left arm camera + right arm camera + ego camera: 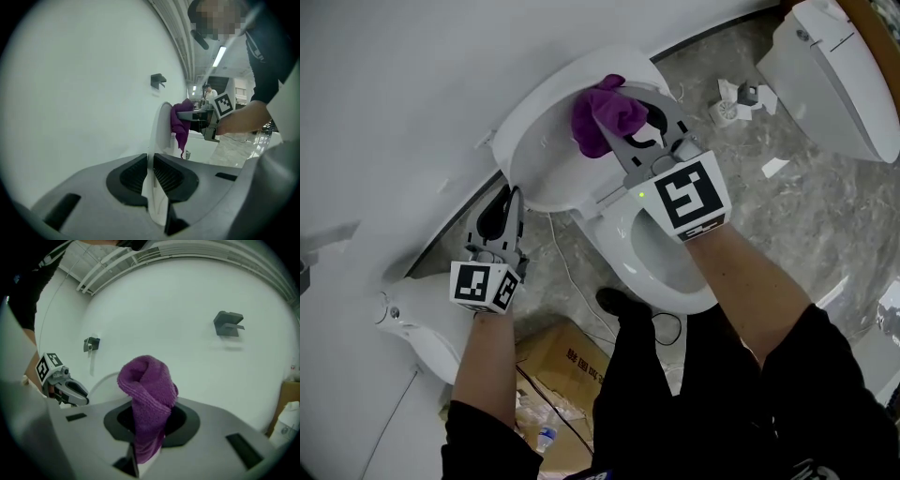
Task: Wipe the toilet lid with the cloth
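Purple cloth [147,394] was pinched tight in the right gripper [149,423]. Its lower end was hidden between the jaws, and it lay against the raised toilet lid [539,122]. The left gripper [151,174] had its jaws closed on the lid's thin edge. Both arms [487,366] reached forward. Red print on the cardboard box [567,347], perhaps letters, was too small to read.

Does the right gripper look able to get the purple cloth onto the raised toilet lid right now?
Likely yes: the right gripper holds the purple cloth right at the raised toilet lid, nothing between them, and the left gripper clamps the lid's edge.
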A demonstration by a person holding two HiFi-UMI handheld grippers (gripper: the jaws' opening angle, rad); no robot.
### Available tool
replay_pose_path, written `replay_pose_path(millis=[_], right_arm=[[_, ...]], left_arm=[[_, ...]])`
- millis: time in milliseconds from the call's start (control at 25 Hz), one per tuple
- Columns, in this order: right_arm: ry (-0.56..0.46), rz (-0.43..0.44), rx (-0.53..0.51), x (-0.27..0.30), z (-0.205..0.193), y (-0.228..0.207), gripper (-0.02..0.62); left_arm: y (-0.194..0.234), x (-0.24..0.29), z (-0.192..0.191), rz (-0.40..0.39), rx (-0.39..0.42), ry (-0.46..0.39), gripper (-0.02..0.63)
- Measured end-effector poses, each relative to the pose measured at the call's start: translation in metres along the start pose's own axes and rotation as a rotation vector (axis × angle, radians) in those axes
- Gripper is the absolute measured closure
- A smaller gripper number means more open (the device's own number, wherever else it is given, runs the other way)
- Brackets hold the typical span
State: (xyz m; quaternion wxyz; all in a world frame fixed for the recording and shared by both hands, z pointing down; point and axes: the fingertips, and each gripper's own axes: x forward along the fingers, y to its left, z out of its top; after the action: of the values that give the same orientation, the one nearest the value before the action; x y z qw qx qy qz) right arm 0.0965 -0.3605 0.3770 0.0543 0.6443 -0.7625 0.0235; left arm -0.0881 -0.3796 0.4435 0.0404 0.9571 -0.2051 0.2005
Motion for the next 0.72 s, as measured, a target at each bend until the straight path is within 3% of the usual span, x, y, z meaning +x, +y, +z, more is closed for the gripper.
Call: replay_pose_path(millis=[240,720], right_arm=[[-0.032,-0.041,0.031,0.004,-0.003,0.015,0.514],[-0.016,0.095,0.049,0.032,-0.036,0.135,0.514]], left_arm=[[-0.002,0.003,0.006,-0.025,-0.004,-0.03,0.56],[-0.006,0.005,0.009,-0.098,0.009,-0.107,0.56]])
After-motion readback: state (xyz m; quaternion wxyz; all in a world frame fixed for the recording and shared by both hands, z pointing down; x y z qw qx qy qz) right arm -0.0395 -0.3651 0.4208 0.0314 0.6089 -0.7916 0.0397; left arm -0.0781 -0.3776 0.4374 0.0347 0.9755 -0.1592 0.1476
